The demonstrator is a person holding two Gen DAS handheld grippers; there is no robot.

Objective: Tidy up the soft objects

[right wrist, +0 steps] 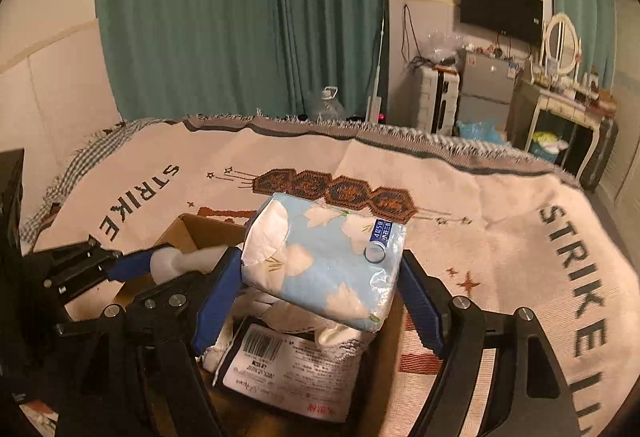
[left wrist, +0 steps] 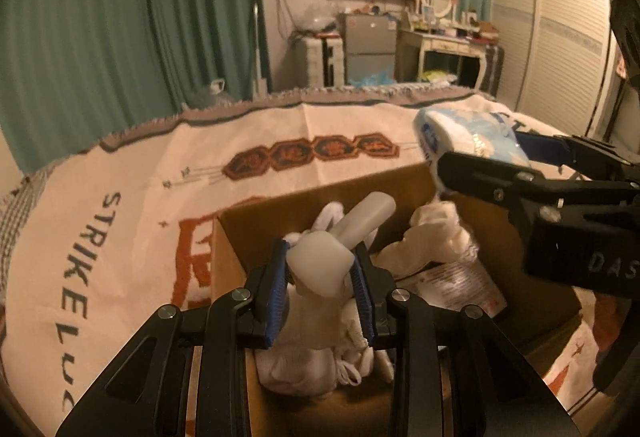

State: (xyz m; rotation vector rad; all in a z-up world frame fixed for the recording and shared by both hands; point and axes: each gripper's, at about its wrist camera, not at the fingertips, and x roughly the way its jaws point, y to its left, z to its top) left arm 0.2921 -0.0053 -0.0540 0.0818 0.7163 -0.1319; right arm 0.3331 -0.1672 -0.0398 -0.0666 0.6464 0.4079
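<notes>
Two items are held over the cardboard box [left wrist: 248,237]: a white plastic bottle [left wrist: 320,265] is clamped by the left gripper [left wrist: 322,289], a floral tissue pack [right wrist: 324,261] by the right gripper [right wrist: 320,301]. Lowering and release, probably onto the white cloths [left wrist: 432,241], are called for next.

At the lower centre of both frames the box [left wrist: 256,233] stands on the blanket [left wrist: 132,197], with the cloths [left wrist: 432,241] and a packet [right wrist: 288,365] in it, the tissue pack [right wrist: 324,261] above it.
</notes>
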